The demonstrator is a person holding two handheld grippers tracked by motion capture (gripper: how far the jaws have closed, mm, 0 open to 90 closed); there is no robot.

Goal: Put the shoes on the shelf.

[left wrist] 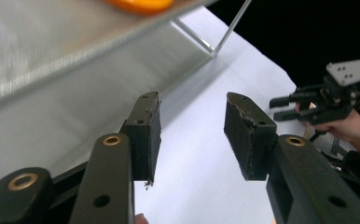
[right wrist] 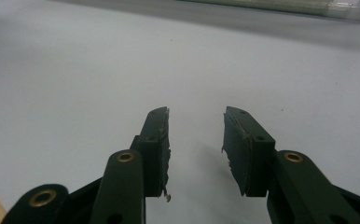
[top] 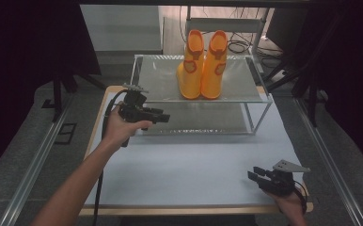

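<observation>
Two orange rubber boots (top: pixel 203 66) stand upright side by side on the top shelf of a clear two-tier rack (top: pixel 259 100). My left gripper (top: pixel 166 117) hovers at the rack's front left corner and points right; its jaws are open with nothing between them. In the left gripper view the left gripper (left wrist: pixel 192 100) looks along the lower shelf, with a boot sole (left wrist: pixel 141 4) at the top edge. My right gripper (top: pixel 252 173) rests low near the table's front right corner, pointing left. The right gripper (right wrist: pixel 197 112) stands open over bare white mat.
A white mat (top: pixel 193 165) covers the table in front of the rack, with a wooden edge (top: pixel 170 210) at the front. Grey floor and metal rails (top: pixel 34 160) flank the table. Cables and a dark stand lie behind the rack. The other hand's gripper (left wrist: pixel 278 107) shows far right.
</observation>
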